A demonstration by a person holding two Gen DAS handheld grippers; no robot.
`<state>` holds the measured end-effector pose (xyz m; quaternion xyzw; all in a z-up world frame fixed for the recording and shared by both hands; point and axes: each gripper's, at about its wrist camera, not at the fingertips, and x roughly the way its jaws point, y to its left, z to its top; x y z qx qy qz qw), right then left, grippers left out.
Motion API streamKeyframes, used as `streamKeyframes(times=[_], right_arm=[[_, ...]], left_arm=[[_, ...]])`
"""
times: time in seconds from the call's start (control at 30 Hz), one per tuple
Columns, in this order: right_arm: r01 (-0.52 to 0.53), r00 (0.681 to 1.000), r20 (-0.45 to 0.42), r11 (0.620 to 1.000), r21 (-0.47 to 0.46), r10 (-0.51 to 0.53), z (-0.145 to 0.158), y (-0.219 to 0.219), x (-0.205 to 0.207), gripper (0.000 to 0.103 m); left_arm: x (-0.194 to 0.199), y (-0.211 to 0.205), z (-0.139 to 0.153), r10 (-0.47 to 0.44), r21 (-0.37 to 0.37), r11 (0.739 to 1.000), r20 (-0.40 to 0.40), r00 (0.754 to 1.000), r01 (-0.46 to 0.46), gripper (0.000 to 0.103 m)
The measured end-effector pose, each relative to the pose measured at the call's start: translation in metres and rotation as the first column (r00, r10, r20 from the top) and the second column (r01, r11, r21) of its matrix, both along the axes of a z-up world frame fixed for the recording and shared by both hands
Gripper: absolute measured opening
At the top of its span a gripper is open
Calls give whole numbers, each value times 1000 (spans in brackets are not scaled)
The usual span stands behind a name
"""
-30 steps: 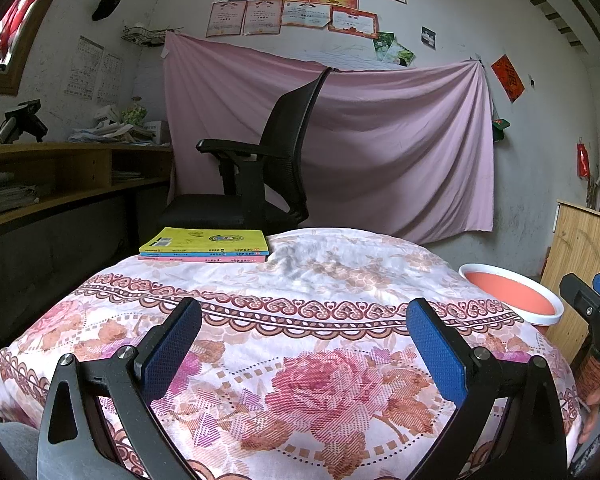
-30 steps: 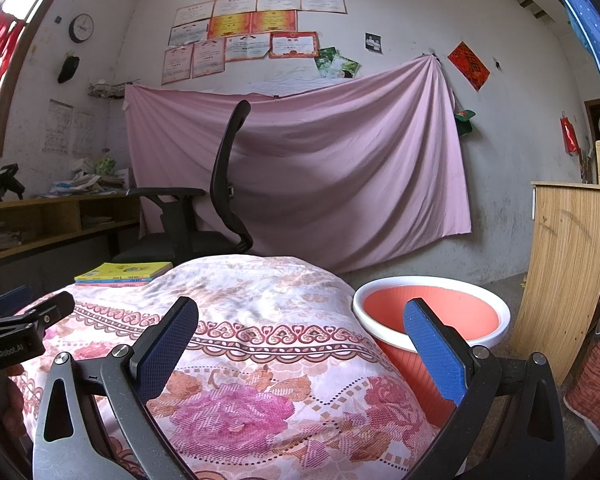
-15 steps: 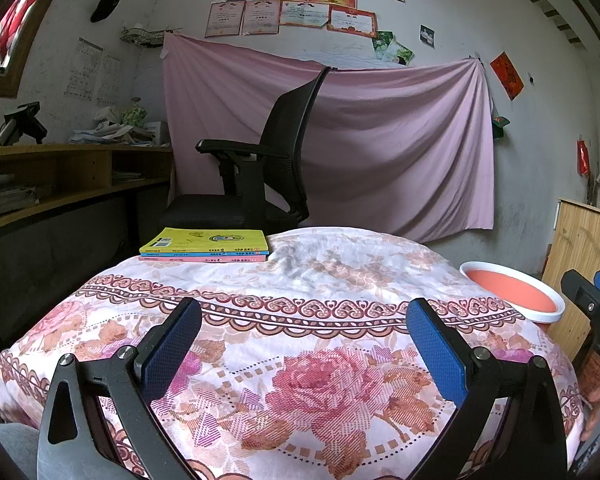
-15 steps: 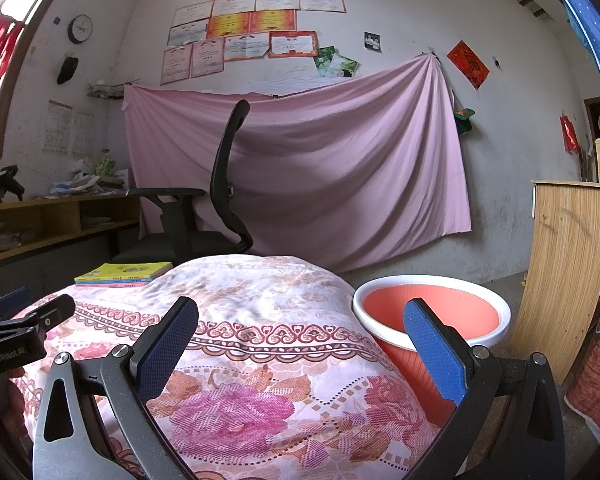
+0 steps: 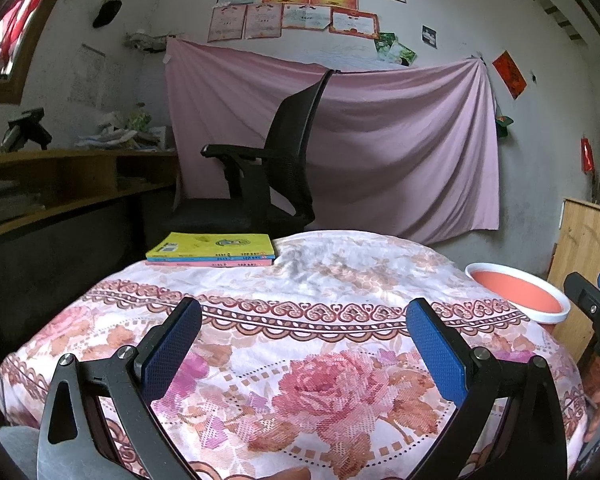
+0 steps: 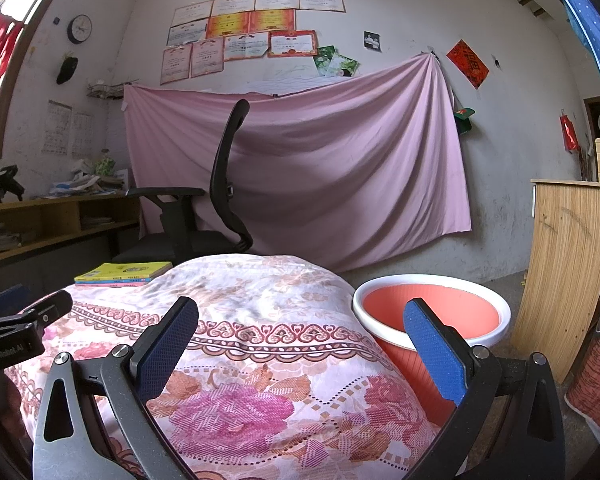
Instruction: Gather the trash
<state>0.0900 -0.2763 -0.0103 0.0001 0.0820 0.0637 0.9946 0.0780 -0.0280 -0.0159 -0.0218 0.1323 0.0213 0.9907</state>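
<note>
A: Left wrist view first. How is the left gripper (image 5: 302, 354) held?

B: Level, pointing forward over the flowered cloth (image 5: 300, 312) on the bench. Its blue pads (image 5: 172, 350) stand wide apart, with nothing between them and nothing touching.

A: And around it?

B: A stack of books (image 5: 214, 250) lies at the cloth's far left edge, a black chair (image 5: 268, 172) behind it. The bin (image 5: 520, 294) (orange inside, white rim) sits off the bench's right side. The right gripper (image 5: 598, 300) shows at the right edge.

A: Now the right wrist view.

B: The right gripper (image 6: 300, 354) is also level, over the right part of the cloth (image 6: 260, 320). Its jaws are spread wide and empty; the right pad (image 6: 432, 350) overlaps the bin (image 6: 432, 312) in the picture, but I cannot tell that they touch.

A: Any trash?

B: None that I can make out. The left gripper (image 6: 16, 332) appears at the left edge, with the books (image 6: 124, 272) beyond.
</note>
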Motion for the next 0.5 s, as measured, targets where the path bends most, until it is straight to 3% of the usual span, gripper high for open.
streamKeyframes(times=[0.5], right_arm=[[1, 1000, -1, 1000, 1, -1, 0, 1, 0, 103]], left_arm=[[1, -5, -3, 0, 34, 999, -1, 1000, 0, 100]])
